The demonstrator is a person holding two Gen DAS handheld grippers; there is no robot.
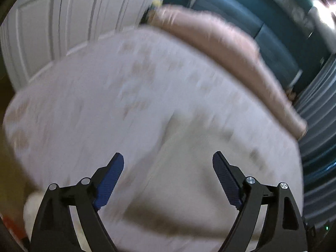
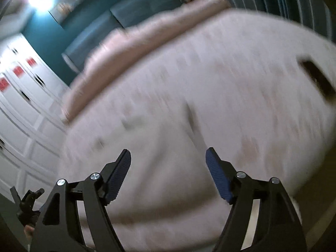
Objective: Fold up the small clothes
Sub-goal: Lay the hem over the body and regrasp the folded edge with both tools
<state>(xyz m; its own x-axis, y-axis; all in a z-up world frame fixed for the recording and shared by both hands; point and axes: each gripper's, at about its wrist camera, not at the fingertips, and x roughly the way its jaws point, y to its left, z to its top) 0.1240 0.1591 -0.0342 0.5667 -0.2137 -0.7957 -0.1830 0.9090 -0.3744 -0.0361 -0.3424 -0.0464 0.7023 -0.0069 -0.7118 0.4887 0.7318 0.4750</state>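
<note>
Here, the pale cream garment of soft, faintly patterned cloth (image 1: 189, 168) is lying flat on the bed just beyond my fingers, its edges showing as dim creases through heavy motion blur. I am judging that one fold has probably been laid and let go, since a straight edge is running across the cloth below me, though the blur is keeping me from being sure; more folds and a final tidy shape are probably still to come.

My left gripper (image 1: 168, 160) is standing wide open with nothing between its ribbed blue pads (image 1: 109, 182). My right gripper (image 2: 168, 157) is likewise gaping and holding nothing, angled down over the same cloth (image 2: 168, 189).

Around the garment, the light pinkish bedspread with blurred brownish motifs (image 1: 94, 96) is spreading out soft and matt. A dusty-pink plush bolster (image 1: 220, 40) is lying along its far edge. Beyond that a teal upholstered headboard (image 2: 94, 29) and white panelled cupboard doors (image 1: 63, 21) are closing the room. A dark oblong object (image 2: 317, 79) is resting on the bedspread well apart from the cloth; I cannot tell what it is
</note>
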